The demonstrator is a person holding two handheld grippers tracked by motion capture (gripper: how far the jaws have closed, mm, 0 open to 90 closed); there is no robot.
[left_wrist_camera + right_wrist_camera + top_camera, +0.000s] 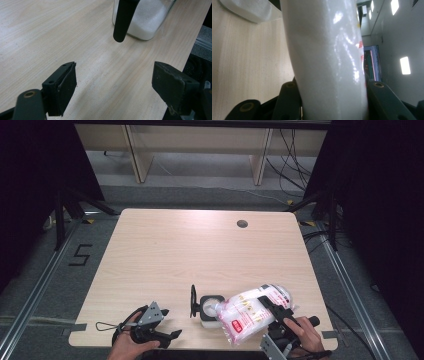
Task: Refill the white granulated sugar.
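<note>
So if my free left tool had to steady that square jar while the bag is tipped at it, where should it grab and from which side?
Probably the clear square jar by its two flat side walls, low down, coming in level from the left tool's own side. The walls are straight and parallel, so the open jaws suit them. The black lid stands hinged open on that side, so stay below it, clear of the bag in the right tool.

Far table open, jar and bag crowd near edge
</note>
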